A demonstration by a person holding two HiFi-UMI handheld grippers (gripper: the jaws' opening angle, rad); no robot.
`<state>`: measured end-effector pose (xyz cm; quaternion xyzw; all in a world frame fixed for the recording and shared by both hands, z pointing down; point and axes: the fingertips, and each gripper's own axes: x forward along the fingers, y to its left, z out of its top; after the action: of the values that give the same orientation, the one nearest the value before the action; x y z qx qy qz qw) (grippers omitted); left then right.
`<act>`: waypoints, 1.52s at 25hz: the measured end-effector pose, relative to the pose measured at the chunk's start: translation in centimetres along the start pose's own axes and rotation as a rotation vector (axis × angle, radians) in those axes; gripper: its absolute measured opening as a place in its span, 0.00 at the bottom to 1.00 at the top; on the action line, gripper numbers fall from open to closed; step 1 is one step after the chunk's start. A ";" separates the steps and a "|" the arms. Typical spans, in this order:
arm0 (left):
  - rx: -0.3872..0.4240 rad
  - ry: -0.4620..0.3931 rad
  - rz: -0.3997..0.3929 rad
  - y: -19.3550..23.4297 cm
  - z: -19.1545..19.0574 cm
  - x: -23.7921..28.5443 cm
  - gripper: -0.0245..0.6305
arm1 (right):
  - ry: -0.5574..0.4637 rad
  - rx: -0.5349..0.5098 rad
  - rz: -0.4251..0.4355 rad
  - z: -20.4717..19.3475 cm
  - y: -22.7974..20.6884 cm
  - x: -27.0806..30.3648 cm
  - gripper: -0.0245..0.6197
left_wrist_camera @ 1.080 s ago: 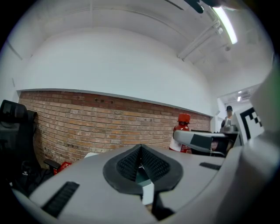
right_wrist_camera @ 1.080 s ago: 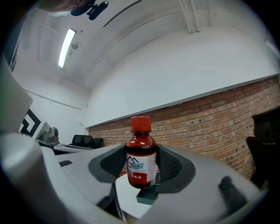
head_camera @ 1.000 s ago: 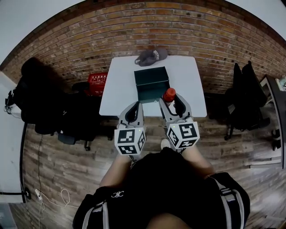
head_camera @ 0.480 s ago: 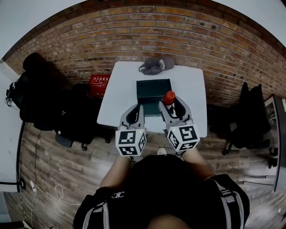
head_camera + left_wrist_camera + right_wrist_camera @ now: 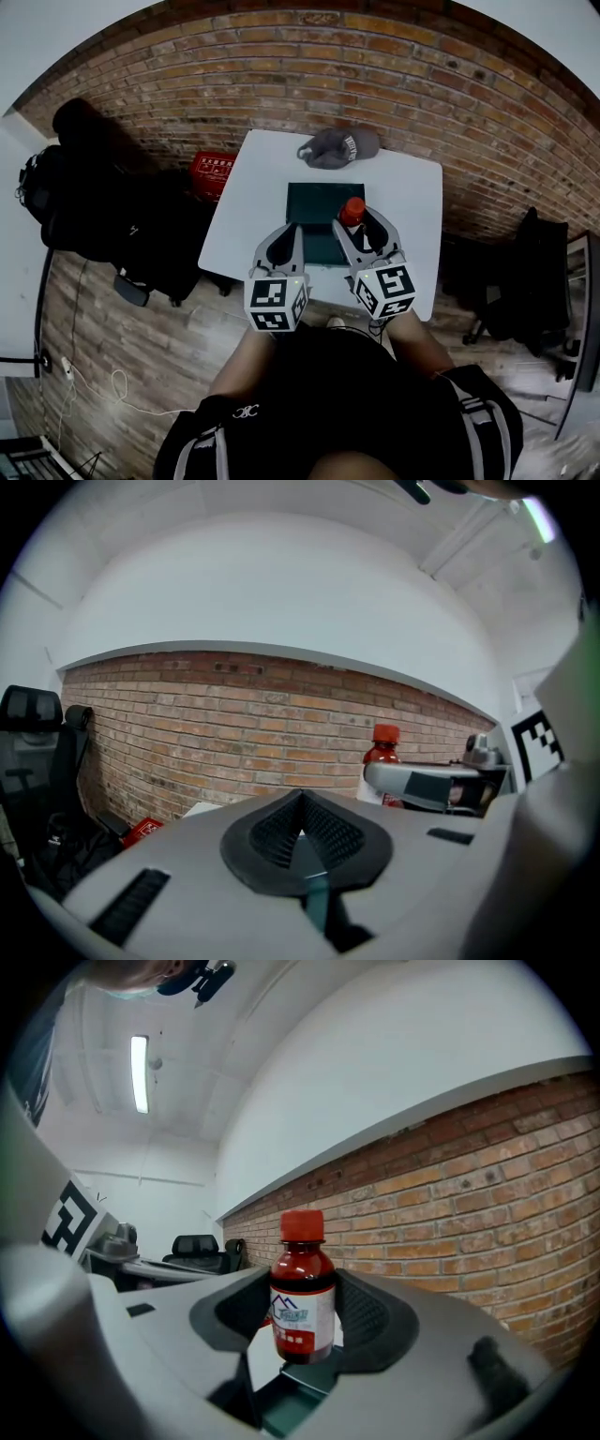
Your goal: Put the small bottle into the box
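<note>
Right claw (image 5: 362, 223): clamped on the small bottle (image 5: 302, 1290), pads pressing its sides. The bottle is upright, with dark red contents, a red cap and a white label. From the head view it hangs over the 3 o'clock side of the box (image 5: 314, 202), above it and not inside.

Left claw (image 5: 287, 232): jaws pressed together with nothing between them. It sits at 9 o'clock of the right claw, over the box's near left part.

The box is dark green with an open top, and stands on the white table (image 5: 267, 187). A grey cap (image 5: 339, 147) lies on the table at 12 o'clock of the box, near the far edge and apart from it. A red crate (image 5: 212, 174) is on the floor at 9 o'clock, beside the table. A brick wall (image 5: 281, 56) stands behind.
</note>
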<state>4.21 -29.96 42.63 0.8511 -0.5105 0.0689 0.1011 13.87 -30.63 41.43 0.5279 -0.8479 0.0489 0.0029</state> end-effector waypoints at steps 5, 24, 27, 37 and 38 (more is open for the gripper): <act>-0.008 0.029 -0.014 1.9 -0.5 2.3 0.06 | 0.058 -0.011 0.038 -1.9 0.0 2.5 0.39; -0.085 0.060 -0.007 8.5 -1.4 4.5 0.06 | 0.475 -0.080 0.113 -14.6 0.7 5.5 0.38; -0.086 0.066 -0.007 8.7 -1.7 4.1 0.06 | 0.559 -0.115 0.124 -16.8 0.7 5.4 0.39; -0.087 0.066 0.023 10.1 -2.1 2.2 0.06 | 0.744 -0.194 0.157 -22.4 1.5 5.2 0.39; -0.087 0.064 0.027 10.2 -2.0 2.0 0.06 | 0.754 -0.199 0.155 -22.7 1.4 5.1 0.39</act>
<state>-3.88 -35.84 46.09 0.8363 -0.5210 0.0753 0.1534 9.27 -32.66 64.21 0.4046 -0.8253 0.1571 0.3613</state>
